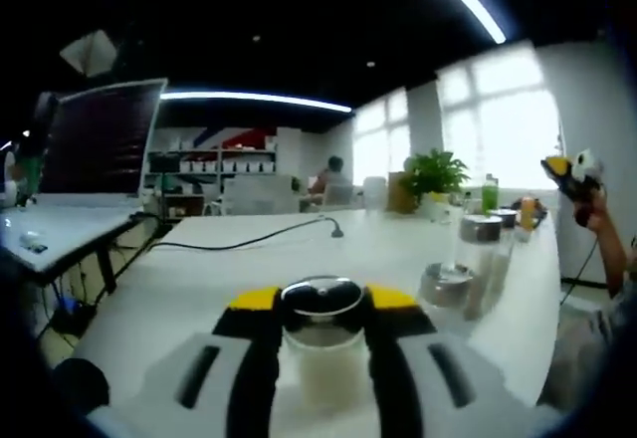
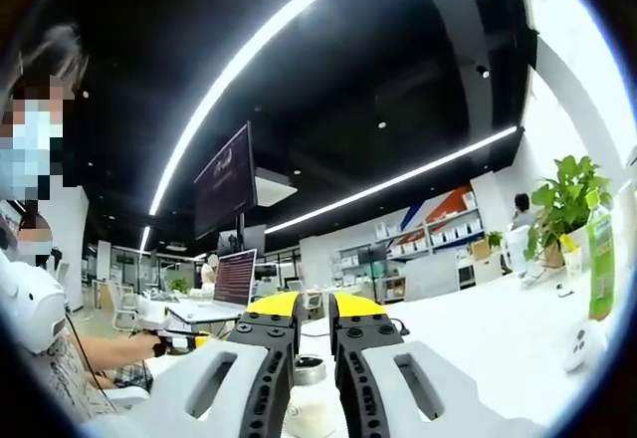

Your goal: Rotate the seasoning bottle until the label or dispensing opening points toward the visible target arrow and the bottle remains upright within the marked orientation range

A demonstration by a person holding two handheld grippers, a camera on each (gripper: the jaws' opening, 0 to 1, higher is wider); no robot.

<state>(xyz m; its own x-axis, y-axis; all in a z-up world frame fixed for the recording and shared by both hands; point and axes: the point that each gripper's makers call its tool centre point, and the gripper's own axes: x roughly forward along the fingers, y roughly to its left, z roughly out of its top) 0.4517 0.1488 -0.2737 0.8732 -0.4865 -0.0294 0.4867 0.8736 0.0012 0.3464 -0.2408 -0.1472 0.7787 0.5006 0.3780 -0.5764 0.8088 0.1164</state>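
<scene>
A seasoning bottle (image 1: 321, 353) with a clear body and a round silver lid stands upright on the white table (image 1: 259, 259). My left gripper (image 1: 323, 304) is shut on it, one yellow-tipped jaw on each side of the lid. No label shows on its near face. My right gripper (image 1: 571, 173) is raised in a hand at the far right, off the table. In the right gripper view the right gripper (image 2: 316, 321) has its jaws nearly together with nothing held. A small lidded bottle (image 2: 309, 370) shows low through the gap. The left gripper (image 2: 179, 341) appears small at the left.
Several more lidded jars (image 1: 468, 259) stand in a row at the right of the table, with a green bottle (image 1: 489, 194) and a potted plant (image 1: 435, 172) beyond. A black cable (image 1: 239, 243) crosses the far tabletop. A person (image 2: 40, 259) is close at the left.
</scene>
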